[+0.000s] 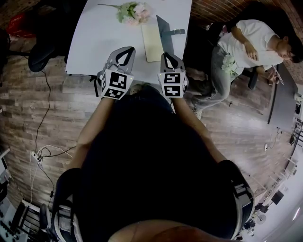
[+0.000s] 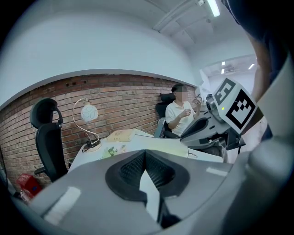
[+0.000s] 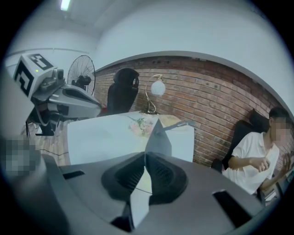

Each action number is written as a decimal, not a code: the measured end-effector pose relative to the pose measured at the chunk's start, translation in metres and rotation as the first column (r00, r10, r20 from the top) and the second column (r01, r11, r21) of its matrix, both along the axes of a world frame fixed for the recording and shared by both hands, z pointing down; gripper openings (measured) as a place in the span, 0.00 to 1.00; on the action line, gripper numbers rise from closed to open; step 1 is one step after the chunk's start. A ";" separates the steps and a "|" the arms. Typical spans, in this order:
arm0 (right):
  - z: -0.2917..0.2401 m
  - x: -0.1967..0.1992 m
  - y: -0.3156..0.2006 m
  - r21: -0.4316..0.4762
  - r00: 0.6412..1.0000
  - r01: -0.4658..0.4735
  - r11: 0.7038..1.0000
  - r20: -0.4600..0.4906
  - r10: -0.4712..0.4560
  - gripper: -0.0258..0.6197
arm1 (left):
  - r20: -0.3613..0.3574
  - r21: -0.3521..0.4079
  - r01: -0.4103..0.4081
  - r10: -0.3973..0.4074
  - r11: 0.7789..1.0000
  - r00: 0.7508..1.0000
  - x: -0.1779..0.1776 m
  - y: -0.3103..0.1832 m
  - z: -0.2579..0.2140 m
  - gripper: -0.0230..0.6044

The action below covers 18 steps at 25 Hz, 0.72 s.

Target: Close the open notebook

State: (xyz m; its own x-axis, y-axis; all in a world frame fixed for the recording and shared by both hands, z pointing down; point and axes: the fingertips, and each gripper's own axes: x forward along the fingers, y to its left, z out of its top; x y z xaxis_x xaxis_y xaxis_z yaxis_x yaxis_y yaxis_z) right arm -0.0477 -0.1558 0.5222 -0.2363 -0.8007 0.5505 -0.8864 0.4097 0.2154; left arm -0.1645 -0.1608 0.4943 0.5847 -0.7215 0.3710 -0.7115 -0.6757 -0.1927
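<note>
The notebook lies on the white table [image 1: 94, 42], its cream page [image 1: 151, 42] flat. Its grey cover [image 1: 164, 33] stands tilted up on the right side. My right gripper [image 1: 166, 56] is at the cover's near edge. In the right gripper view the jaws [image 3: 145, 157] are closed with the cover [image 3: 158, 137] rising straight out of their tips. My left gripper [image 1: 124, 51] hovers over the table's near edge, left of the notebook. Its jaws [image 2: 145, 153] are shut with nothing in them. A strap or clip [image 3: 181, 124] sticks out from the cover's top.
Pink flowers [image 1: 133, 12] lie at the table's far side, with a globe lamp [image 3: 157, 87] behind them. A person [image 1: 246, 45] sits to the right of the table. A black office chair [image 2: 48, 137] and a fan [image 3: 81, 73] stand nearby. Cables [image 1: 42, 151] trail on the wooden floor.
</note>
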 end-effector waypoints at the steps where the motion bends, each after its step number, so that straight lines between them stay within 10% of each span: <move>1: 0.001 -0.001 0.000 -0.003 1.000 0.003 1.000 -0.003 -0.003 0.07 | 0.001 -0.001 0.002 -0.002 1.000 1.000 -0.001 0.000 0.000 0.05; 18: 0.014 -0.016 0.002 -0.033 0.994 0.081 0.996 -0.067 -0.084 0.07 | 0.012 -0.004 0.056 -0.056 0.998 0.998 -0.016 0.003 0.002 0.05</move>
State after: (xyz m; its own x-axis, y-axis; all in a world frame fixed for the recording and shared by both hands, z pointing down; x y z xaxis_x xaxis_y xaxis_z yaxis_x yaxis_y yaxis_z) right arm -0.0634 -0.1541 0.5358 -0.2621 -0.7628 0.5912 -0.8331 0.4881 0.2604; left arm -0.1805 -0.1575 0.4961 0.5389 -0.7512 0.3812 -0.7461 -0.6357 -0.1981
